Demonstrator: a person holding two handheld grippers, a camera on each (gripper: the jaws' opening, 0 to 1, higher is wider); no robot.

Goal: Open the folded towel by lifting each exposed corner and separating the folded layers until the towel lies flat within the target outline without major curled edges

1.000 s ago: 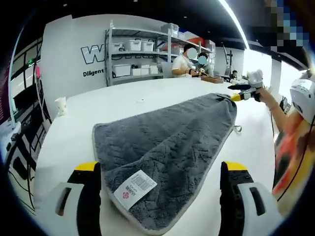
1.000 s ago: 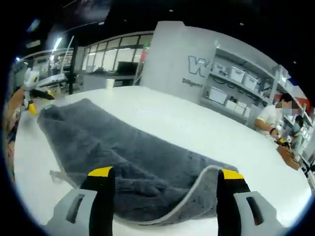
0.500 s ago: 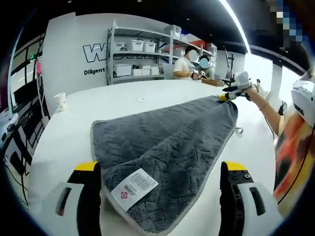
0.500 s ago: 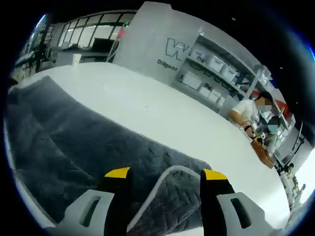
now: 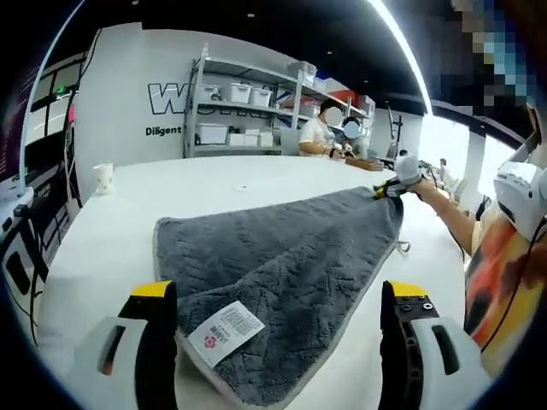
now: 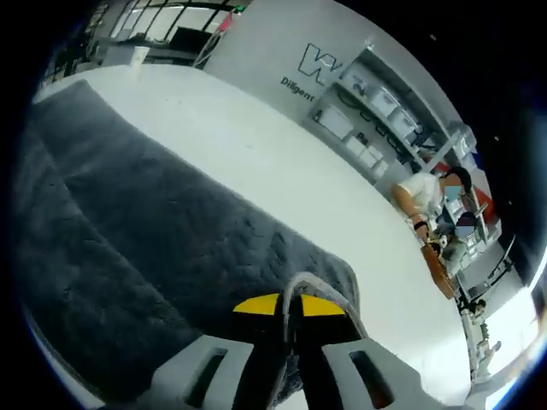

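One grey towel point(image 5: 282, 265) lies spread across the white table point(image 5: 111, 231), its single white label point(image 5: 220, 331) between the left gripper point(image 5: 278, 342)'s two wide-apart jaws, which grip nothing. Over at the far corner, the right gripper point(image 6: 285, 318) has its jaws pinched together on the towel's pale edge, and two people sit by the shelving point(image 5: 244, 107) behind.
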